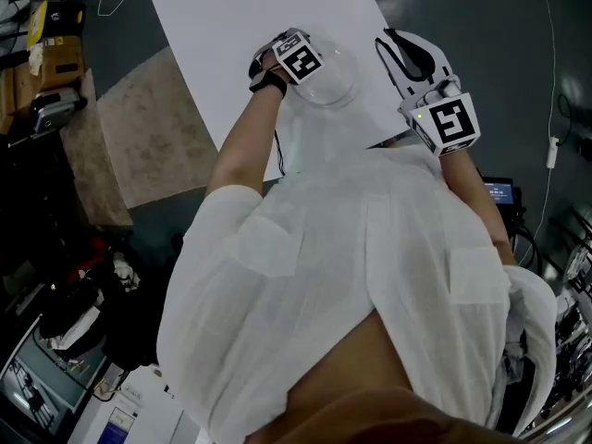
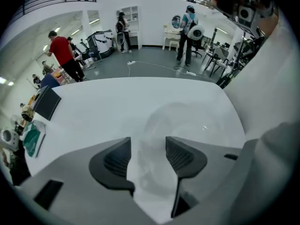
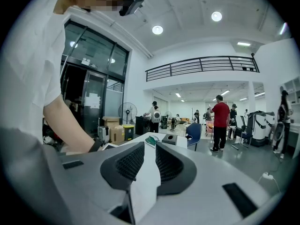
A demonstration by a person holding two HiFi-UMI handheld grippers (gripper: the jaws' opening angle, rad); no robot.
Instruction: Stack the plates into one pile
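Observation:
A clear plate lies on the white table, and its outline is faint. In the left gripper view the clear plate shows just beyond and below the jaws; I cannot tell whether it is one plate or a pile. My left gripper hangs over its near rim, pointing steeply down. The left gripper is open, its pads touching nothing. My right gripper is held level at the table's right edge, away from the plate. In its own view the right gripper has its jaws a narrow gap apart, with nothing between them.
The table's right edge runs beside the right gripper. A dark tablet and a green object lie at the table's far left end. A beige rug lies on the floor to the left. People stand far off in the room.

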